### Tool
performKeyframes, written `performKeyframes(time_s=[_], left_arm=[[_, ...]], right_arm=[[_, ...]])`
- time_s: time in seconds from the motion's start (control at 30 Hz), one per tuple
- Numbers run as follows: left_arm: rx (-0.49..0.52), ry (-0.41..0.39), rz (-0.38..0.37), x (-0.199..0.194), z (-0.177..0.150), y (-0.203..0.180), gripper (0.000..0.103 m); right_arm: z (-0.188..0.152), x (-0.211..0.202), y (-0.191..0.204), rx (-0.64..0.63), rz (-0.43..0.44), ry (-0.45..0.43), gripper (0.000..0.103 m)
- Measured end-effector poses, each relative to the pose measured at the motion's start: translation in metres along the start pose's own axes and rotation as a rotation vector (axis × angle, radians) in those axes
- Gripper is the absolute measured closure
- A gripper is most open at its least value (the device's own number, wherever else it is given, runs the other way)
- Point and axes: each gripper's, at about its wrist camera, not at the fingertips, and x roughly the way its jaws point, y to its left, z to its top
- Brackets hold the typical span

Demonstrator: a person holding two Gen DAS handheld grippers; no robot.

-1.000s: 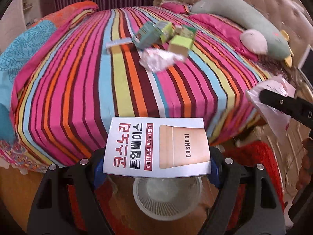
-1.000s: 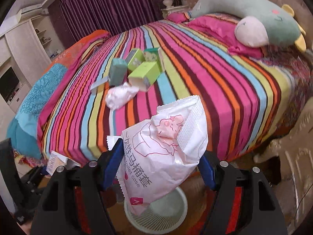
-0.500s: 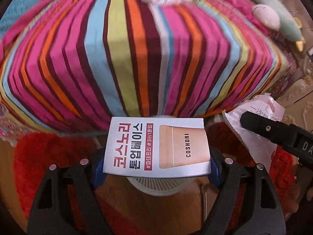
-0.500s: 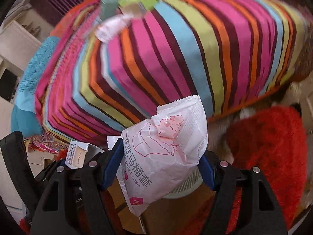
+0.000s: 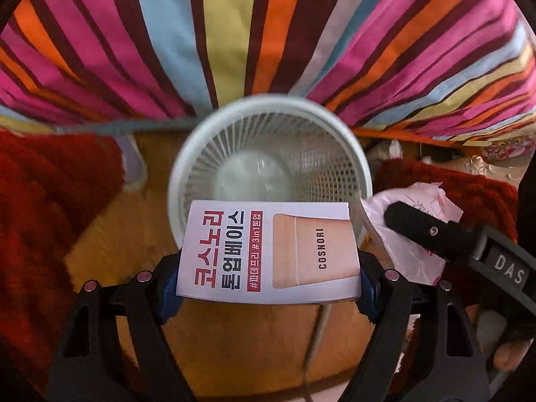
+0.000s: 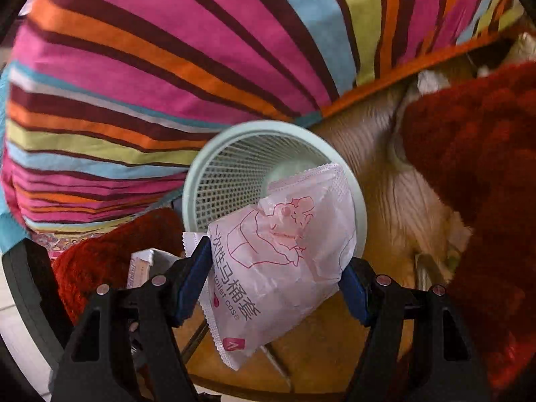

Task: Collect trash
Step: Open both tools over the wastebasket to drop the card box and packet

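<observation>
The white mesh bin [image 5: 268,154] sits at twelve o'clock of both loads, so centre the left gripper [image 5: 268,278], clamped on the COSNORI box [image 5: 268,254], and the right gripper [image 6: 274,281], clamped on the pink wrapper [image 6: 284,254], over its rim before releasing.

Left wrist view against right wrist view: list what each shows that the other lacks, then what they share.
Left wrist only: the printed front of the COSNORI box clamped in the left gripper.
Right wrist only: the pig drawing on the pink packet clamped in the right gripper.
Both: the empty white mesh bin just below, striped bedspread, red rug, wood floor.
</observation>
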Motion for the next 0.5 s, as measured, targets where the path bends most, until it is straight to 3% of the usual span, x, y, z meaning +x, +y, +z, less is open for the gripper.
performKeyframes(time_s=[0.13, 0.23, 0.27, 0.3, 0.37, 0.5], left_arm=[[-0.068, 0.091, -0.023, 0.026, -0.001, 0.007, 0.025], [-0.109, 0.110, -0.034, 0.033, -0.003, 0.015, 0.024], [-0.116, 0.108, -0.026, 0.034, -0.002, 0.016, 0.024], [-0.118, 0.108, -0.017, 0.034, -0.001, 0.016, 0.017], [-0.115, 0.097, -0.008, 0.035, -0.001, 0.016, 0.007], [-0.105, 0.088, -0.025, 0.037, -0.001, 0.014, 0.007]], right_arm=[[-0.001, 0.015, -0.002, 0.043, 0.006, 0.044, 0.035], [0.000, 0.025, -0.006, 0.083, 0.007, 0.074, 0.034], [-0.001, 0.029, -0.008, 0.104, 0.021, 0.092, 0.032], [0.000, 0.030, -0.009, 0.111, 0.026, 0.097, 0.028], [0.003, 0.032, -0.010, 0.120, 0.021, 0.093, 0.013], [0.003, 0.034, -0.012, 0.128, -0.003, 0.080, 0.008]])
